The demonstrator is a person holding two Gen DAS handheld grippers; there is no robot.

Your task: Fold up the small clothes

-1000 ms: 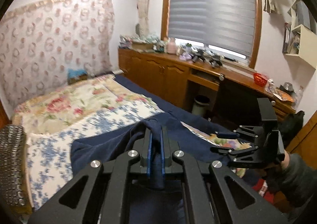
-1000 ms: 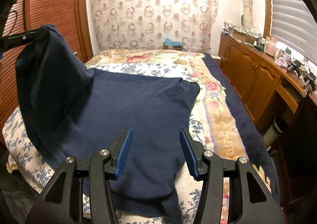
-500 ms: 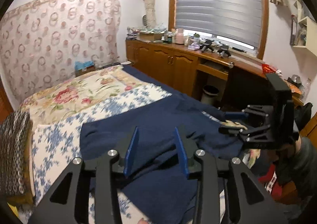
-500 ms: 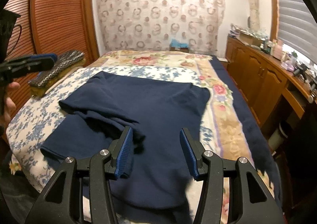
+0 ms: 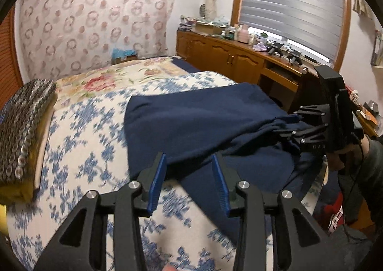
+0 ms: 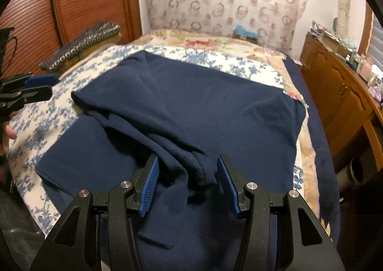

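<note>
Right wrist: navy garment [image 6: 215,108] lies on bed [image 6: 59,103], bunched ridge between right gripper [image 6: 189,184] jaws, spread, likely lining up a pinch. Left gripper [image 5: 189,182] jaws spread too, empty, at garment's near-left edge.

Floral-quilted bed [image 6: 263,72] — navy garment [image 6: 215,115], beaded cushion [image 5: 21,127] atop.

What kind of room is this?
Most likely a bedroom at home: a bed with a flowery cover, a wooden cabinet under a window blind, and a navy garment spread out.
</note>
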